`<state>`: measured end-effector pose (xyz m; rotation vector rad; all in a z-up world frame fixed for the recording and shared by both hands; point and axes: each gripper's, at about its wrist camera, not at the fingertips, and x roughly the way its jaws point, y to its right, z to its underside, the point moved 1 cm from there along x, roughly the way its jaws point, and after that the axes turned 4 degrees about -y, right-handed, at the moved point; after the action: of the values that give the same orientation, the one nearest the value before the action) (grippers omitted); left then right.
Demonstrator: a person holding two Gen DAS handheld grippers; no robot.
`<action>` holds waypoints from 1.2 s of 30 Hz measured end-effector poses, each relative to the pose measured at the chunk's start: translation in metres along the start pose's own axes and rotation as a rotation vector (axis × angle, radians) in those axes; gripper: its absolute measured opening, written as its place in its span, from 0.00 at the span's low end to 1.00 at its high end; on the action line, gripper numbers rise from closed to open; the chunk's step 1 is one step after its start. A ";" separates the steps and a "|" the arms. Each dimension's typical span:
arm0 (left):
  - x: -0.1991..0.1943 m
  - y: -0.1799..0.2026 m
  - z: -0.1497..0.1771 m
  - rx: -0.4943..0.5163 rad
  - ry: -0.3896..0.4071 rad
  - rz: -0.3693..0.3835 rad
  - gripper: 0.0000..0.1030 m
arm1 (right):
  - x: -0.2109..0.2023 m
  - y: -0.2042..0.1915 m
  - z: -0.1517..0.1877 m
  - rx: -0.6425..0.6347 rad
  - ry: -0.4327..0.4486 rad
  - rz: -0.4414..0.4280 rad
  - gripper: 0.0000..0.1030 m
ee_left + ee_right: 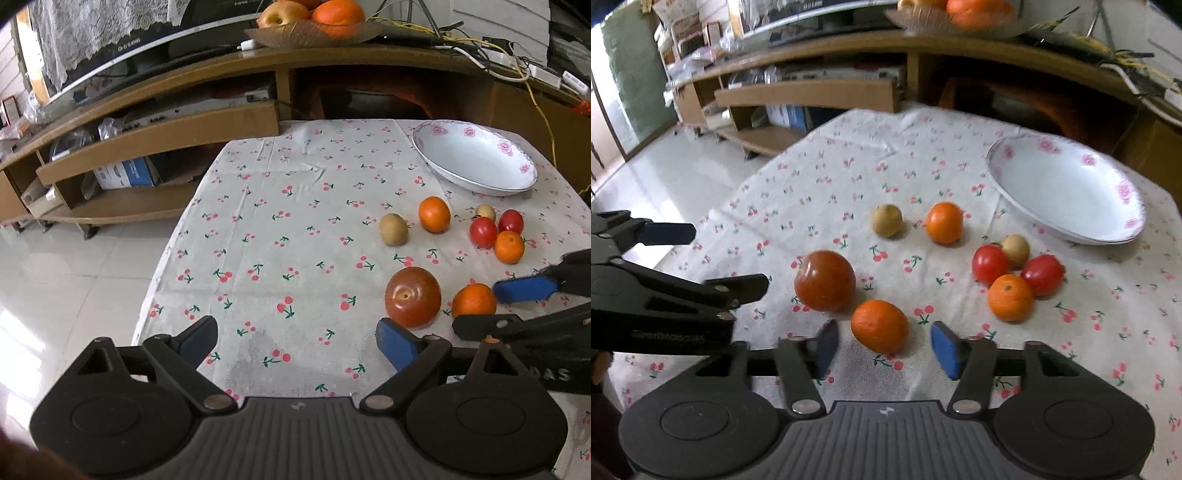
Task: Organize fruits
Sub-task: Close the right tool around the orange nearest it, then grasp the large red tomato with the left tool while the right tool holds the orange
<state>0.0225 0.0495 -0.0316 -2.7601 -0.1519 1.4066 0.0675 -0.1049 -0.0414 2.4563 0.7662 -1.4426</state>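
Fruits lie on a cherry-print tablecloth [280, 229]. My right gripper [882, 347] is open, its blue pads on either side of the near orange [880, 325] without visibly touching it. A big red tomato [825, 280] lies just left of it. Further off lie a kiwi [887, 220], an orange [944, 222], two small red tomatoes [990, 264], a small orange [1010, 297] and a small pale fruit [1015, 250]. An empty white floral dish [1067, 188] stands at the back right. My left gripper [295, 343] is open and empty, left of the big tomato [413, 297].
A wooden TV stand [159, 129] with shelves runs behind the table; a fruit bowl [314, 33] sits on top. Cables [517, 62] lie at its right end. The table edge drops to a tiled floor [74, 277] on the left.
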 end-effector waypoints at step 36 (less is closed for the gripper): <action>0.014 0.060 -0.006 0.203 0.025 0.166 0.67 | -0.011 0.026 0.015 -0.036 -0.006 0.167 0.31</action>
<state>0.0393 -0.0082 -0.0443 -2.6717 0.2145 1.3369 0.0651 -0.1365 -0.0416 2.4229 0.5656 -1.3628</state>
